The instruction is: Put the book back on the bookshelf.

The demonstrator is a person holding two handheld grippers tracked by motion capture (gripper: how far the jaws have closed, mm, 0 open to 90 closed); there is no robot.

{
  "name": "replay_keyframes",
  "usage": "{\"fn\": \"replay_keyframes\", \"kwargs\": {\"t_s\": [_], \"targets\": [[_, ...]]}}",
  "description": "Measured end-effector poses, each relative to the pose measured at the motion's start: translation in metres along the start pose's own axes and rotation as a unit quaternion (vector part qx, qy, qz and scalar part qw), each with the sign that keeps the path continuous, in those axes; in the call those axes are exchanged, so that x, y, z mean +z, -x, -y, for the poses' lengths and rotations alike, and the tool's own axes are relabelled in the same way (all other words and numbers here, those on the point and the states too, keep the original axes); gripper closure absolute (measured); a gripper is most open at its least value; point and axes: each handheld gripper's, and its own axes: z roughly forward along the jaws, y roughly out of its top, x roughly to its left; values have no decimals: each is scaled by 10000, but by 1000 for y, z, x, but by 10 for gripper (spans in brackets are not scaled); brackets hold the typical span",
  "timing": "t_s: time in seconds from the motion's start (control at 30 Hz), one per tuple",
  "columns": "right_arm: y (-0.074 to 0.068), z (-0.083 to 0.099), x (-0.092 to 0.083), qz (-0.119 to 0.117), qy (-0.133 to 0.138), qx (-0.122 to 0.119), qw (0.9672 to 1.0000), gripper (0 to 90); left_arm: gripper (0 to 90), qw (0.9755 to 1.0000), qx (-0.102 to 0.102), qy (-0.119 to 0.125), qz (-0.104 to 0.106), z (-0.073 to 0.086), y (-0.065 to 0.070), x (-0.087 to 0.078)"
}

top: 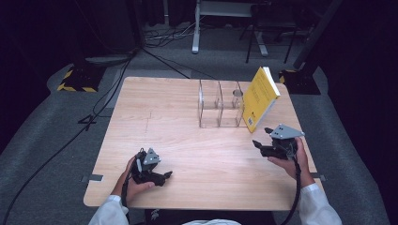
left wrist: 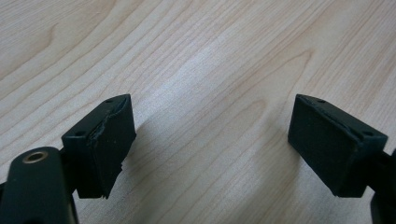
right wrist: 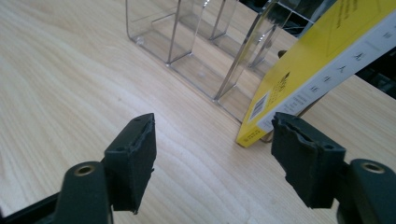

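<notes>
**A:** Starting at the left: the left gripper [top: 152, 169] sits low on the worktop [top: 155, 122], near the front edge, in the person's left hand [top: 133, 183]. Its jaws stand wide with only bare wood between them. Any risk there?

**B:** Little, I think. It is well apart from everything else. If it swung across the worktop carelessly its cable might drag, but nothing lies in its way.

**A:** Further right, the clear organiser [top: 220, 109] stands toward the back, with a small clear cup [top: 237, 98] in one of its compartments.

**B:** That is the fragile spot. The yellow book [top: 259, 98] leans tilted against the organiser's right end, resting on its lower edge. The organiser looks light, so a push on the book could slide it or tip the cup.

**A:** And the right gripper [top: 266, 137]?

**B:** Jaws wide, holding nothing, just short of the book's lower corner. In the right gripper view the yellow book [right wrist: 322, 60] sits just ahead of the right-hand jaw, not between the two.

**A:** So what goes wrong?

**B:** Judging from that offset, if the gripper advances straight, one jaw may strike the cover instead of straddling it. The book could then skid along the worktop, fall flat, or shove the clear organiser [right wrist: 196, 46]. Closing only on the corner is another risk: a tilted book pinched there would likely pivot and slip out.
</notes>
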Motion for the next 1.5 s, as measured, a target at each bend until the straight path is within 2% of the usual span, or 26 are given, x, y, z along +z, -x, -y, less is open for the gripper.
{"fn": "replay_keyframes", "kwargs": {"t_s": [0.27, 0.63, 0.7, 0.83, 1.1, 1.23, 1.5], "targets": [[-10, 13, -10, -168, -69, -251, 9995, 292, 155, 10000, 4, 0, -7, 0, 0, 0], [-11, 35, -27, -204, -136, -291, 9993, 285, 154, 10000, 2, -2, -5, 0, 0, 0], [-10, 39, -29, -296, -132, -237, 9992, 287, 154, 10000, -6, 0, 2, 0, 0, 0], [-7, 48, -34, -303, -228, -235, 9990, 286, 155, 10000, 1, -1, -7, 0, 0, 0], [-3, 69, -40, -296, -428, -116, 9986, 286, 153, 10000, -2, -2, 2, 0, 0, 0], [-2, 79, -43, -190, -554, -75, 9983, 286, 153, 10000, -2, -2, 1, 0, 0, 0], [7, 107, -51, -195, -659, 212, 9974, 285, 154, 10000, -2, 0, -8, 0, 0, 0]]}}
